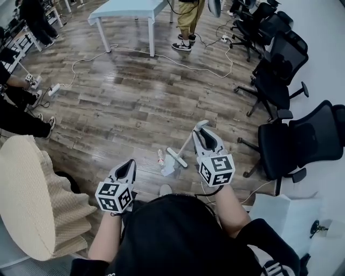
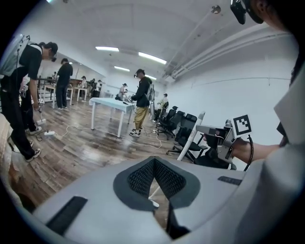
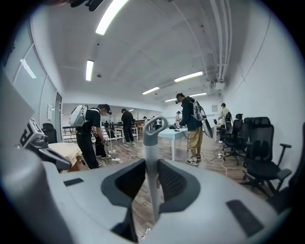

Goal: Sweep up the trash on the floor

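Observation:
My right gripper (image 1: pixel 203 133) is shut on the upper end of a pale broom handle (image 1: pixel 190 141). The handle slants down to the broom head (image 1: pixel 177 157) on the wooden floor. In the right gripper view the handle (image 3: pixel 151 167) stands upright between the jaws, its looped top above them. A small piece of trash (image 1: pixel 160 157) lies just left of the broom head, and a pale object (image 1: pixel 168 169) sits below it. My left gripper (image 1: pixel 128 167) hovers lower left of the trash, shut on nothing. The left gripper view shows the right gripper (image 2: pixel 217 132) and the handle (image 2: pixel 189 139).
Black office chairs (image 1: pixel 280 81) line the right side. A beige padded block (image 1: pixel 32 199) stands at the left. A white table (image 1: pixel 129 11) and a standing person (image 1: pixel 188 21) are farther off. Cables (image 1: pixel 161 56) and a power strip (image 1: pixel 54 89) lie on the floor. A white box (image 1: pixel 288 215) sits lower right.

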Action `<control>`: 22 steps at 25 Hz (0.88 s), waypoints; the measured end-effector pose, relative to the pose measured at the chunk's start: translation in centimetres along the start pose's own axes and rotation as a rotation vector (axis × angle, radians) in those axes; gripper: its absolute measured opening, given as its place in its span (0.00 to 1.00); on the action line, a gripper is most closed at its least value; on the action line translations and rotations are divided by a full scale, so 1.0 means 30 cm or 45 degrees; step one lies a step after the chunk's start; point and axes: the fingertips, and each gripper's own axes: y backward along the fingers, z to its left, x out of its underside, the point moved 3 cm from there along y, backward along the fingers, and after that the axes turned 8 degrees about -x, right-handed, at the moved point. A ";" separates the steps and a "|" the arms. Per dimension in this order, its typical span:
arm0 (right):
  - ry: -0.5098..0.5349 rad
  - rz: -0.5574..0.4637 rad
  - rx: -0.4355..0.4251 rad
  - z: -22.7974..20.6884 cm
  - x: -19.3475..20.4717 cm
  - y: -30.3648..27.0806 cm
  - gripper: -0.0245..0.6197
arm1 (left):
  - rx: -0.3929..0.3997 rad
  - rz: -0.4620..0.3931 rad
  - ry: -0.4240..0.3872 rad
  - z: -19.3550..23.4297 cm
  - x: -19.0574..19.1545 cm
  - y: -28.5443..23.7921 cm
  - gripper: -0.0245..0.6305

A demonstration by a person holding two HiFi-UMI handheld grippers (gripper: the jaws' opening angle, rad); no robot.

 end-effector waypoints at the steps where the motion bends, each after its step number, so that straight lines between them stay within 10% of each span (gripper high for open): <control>1: 0.011 -0.011 -0.006 0.006 -0.022 0.005 0.19 | 0.014 -0.018 -0.014 -0.018 -0.028 -0.006 0.03; 22: 0.057 -0.200 -0.203 0.221 -0.354 0.067 0.19 | -0.006 -0.269 -0.267 -0.218 -0.416 0.027 0.03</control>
